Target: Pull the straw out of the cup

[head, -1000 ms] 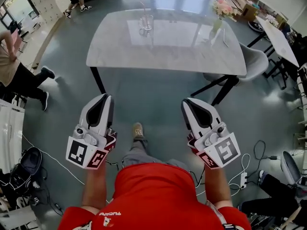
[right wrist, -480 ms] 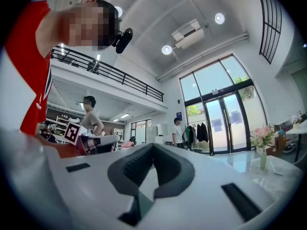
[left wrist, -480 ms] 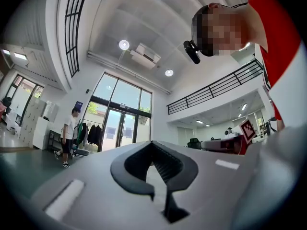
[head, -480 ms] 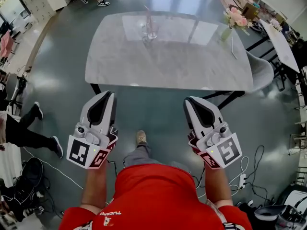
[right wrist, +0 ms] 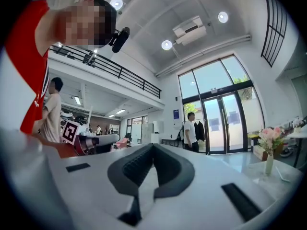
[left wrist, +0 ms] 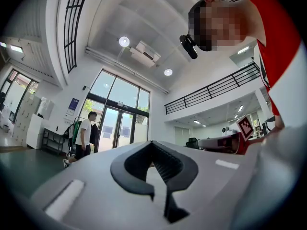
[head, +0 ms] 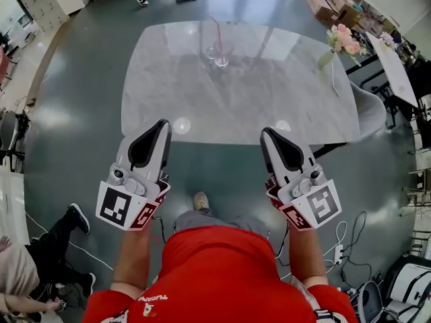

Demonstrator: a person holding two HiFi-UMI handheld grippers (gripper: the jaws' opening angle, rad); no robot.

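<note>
We hold our left gripper (head: 153, 140) and our right gripper (head: 276, 143) out in front of us, just short of the near edge of the table (head: 202, 106). Both have their jaws pressed together, with nothing in them.

The cup (head: 221, 58) stands on the far side of the table, well apart from both grippers. The pink straw (head: 215, 31) sticks up out of it and leans a little.

We think the straw is very light, thin and bendy. A hard squeeze could squash it, so a soft pinch near the top, above the rim, looks best. The cup looks like clear glass. It may tip or slide, so the other gripper could hold its side.

We count two grippers, one table, one straw and one cup. There may be a second glass beside it, but it is too small to tell.
</note>
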